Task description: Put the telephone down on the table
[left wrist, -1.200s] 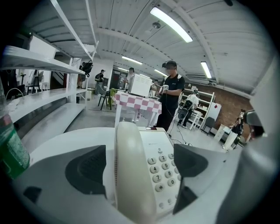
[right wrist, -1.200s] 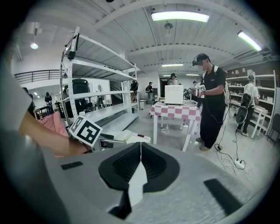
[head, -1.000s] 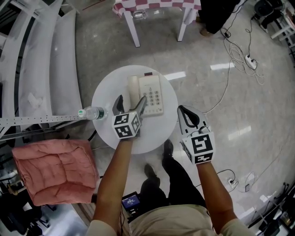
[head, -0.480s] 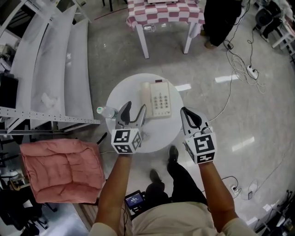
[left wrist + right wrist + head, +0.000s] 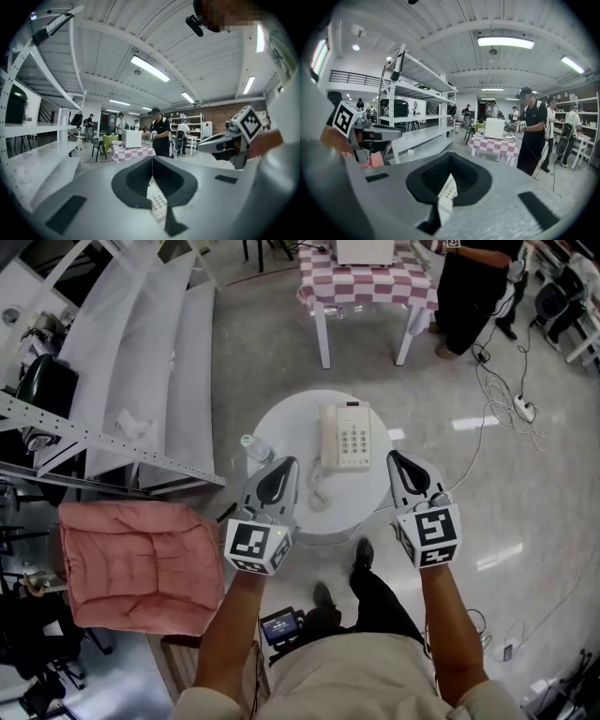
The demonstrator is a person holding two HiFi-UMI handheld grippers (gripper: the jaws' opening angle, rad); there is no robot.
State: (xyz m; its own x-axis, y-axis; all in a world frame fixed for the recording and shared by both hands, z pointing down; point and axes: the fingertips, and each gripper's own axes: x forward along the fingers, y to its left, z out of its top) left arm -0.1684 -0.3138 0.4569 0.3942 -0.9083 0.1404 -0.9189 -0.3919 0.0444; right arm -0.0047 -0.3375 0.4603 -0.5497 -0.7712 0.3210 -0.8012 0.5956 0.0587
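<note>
Round table [image 5: 286,423]: telephone [image 5: 345,435] takes the middle-right, its coiled cord [image 5: 317,495] lies on the near part, water bottle [image 5: 251,448] at the left rim. Bare top left of the telephone and along the far rim. Metal shelf rack [image 5: 122,390] crowds the table's left side, pink cushion [image 5: 141,563] near-left. Open floor to the right, cables [image 5: 502,371] farther out. Checkered table [image 5: 367,282] beyond, clear floor between.

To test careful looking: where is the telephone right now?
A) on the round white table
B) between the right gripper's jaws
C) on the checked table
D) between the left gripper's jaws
A: the telephone lies on the round white table, clear of the left gripper and the right gripper.
</note>
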